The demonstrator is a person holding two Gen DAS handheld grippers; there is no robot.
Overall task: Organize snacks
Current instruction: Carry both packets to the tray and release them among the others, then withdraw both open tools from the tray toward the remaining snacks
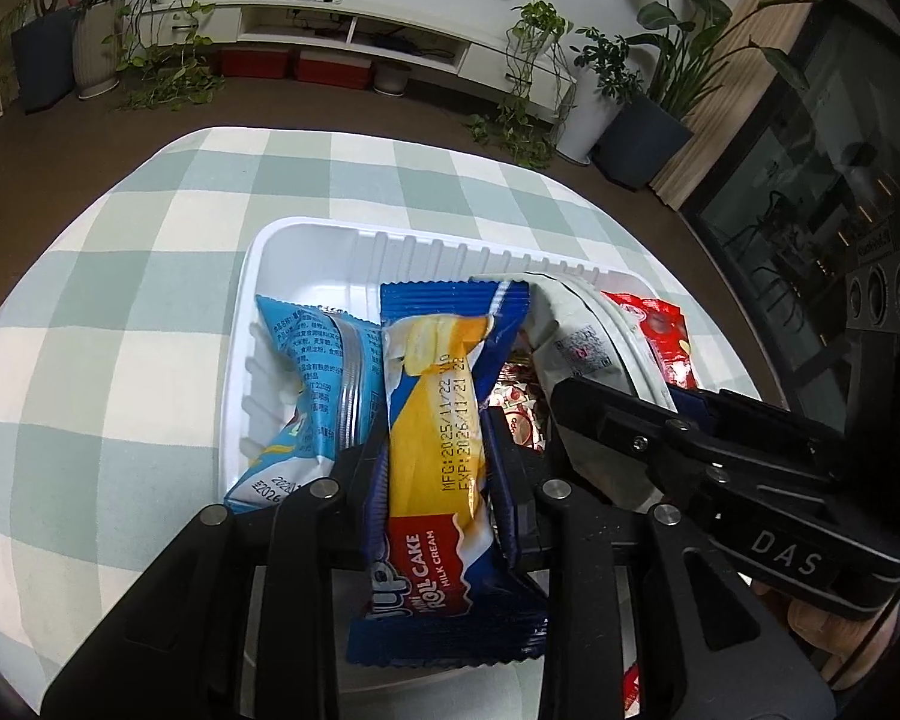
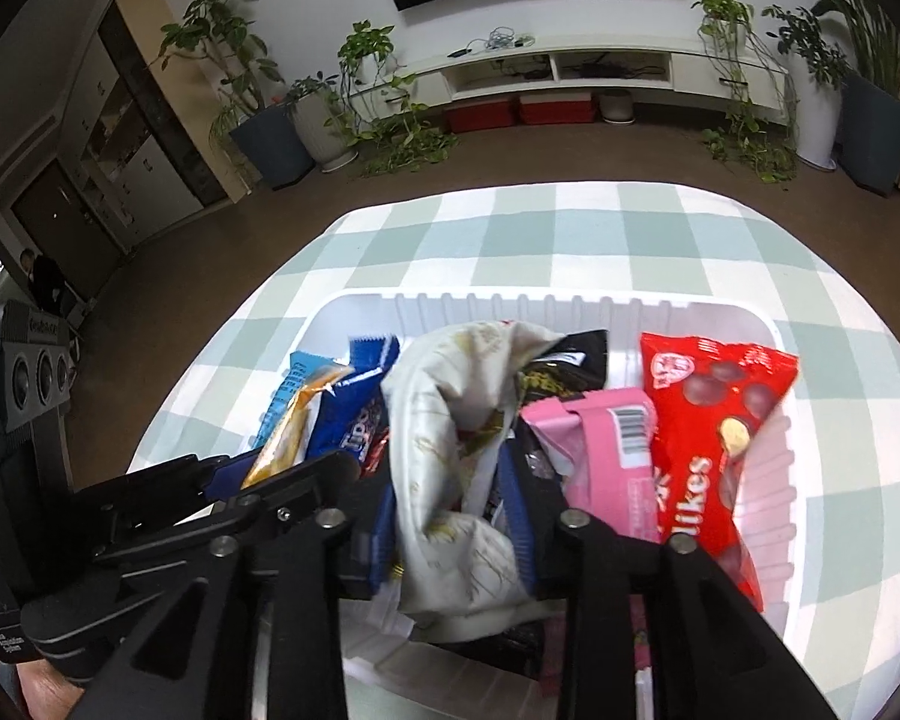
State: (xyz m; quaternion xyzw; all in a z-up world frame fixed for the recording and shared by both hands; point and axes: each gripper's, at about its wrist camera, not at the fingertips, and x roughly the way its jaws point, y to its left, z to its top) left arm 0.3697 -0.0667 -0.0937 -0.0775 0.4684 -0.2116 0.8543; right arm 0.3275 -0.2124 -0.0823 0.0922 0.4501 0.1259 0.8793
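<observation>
Both grippers clamp snack packs over a white tray on a checked table.

The table (image 1: 150,276), under a pale green and white checked cloth, carries the white ribbed tray (image 1: 306,240), which holds all the snacks. In the right wrist view a red Likes chocolate bag (image 2: 714,444) leans against the tray's right wall, with a pink pack (image 2: 606,462) just beside it and a black pack (image 2: 564,366) behind. The right gripper (image 2: 456,510) is closed on a crumpled cream-white pouch (image 2: 444,420) standing near the tray's middle. The left gripper (image 1: 435,480) grips a blue and yellow roll cake pack (image 1: 438,420) held upright over the tray, touching a light blue pack (image 1: 306,378) on its left. Small red and white wrapped sweets (image 1: 516,402) lie between the two grippers.
</observation>
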